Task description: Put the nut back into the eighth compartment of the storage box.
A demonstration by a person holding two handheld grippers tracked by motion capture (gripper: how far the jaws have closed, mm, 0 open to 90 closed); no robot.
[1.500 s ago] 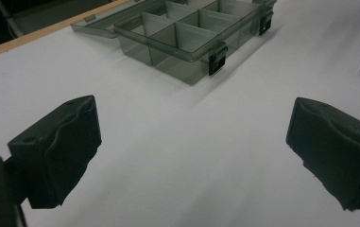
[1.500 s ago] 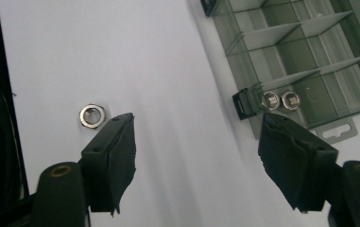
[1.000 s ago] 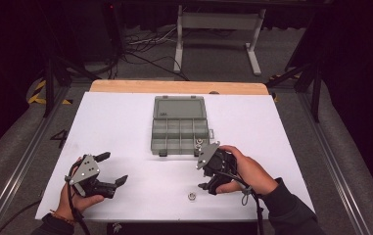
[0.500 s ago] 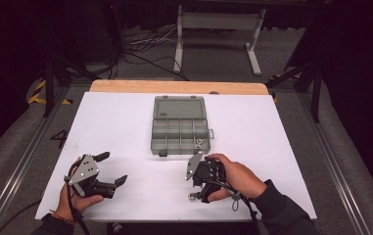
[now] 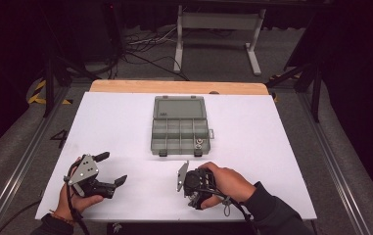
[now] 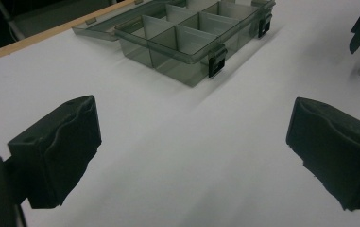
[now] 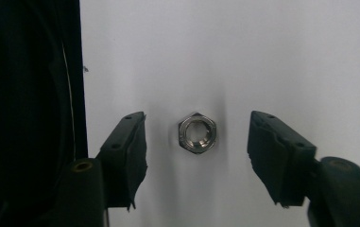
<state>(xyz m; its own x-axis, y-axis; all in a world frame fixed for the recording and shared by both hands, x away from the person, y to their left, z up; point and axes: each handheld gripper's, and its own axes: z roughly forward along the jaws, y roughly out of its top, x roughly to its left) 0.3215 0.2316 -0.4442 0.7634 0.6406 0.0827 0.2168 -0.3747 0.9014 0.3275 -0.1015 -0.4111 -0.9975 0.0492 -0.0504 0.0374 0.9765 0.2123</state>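
Lying flat on the white table (image 5: 125, 122) near its front edge, the hex nut (image 7: 197, 134) now sits between your right gripper (image 7: 196, 156), moved down over it w/ jaws just closing, not yet touching. Left gripper (image 6: 192, 156) idles wide open, empty; compartment box (image 5: 179, 128) waits behind.

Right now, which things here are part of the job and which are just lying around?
Part of the job:
- hex nut, flat on the white table, between the right gripper's closing jaws, not yet gripped
- open compartment box

Not in use:
- left gripper, open over bare table
- cables on the floor
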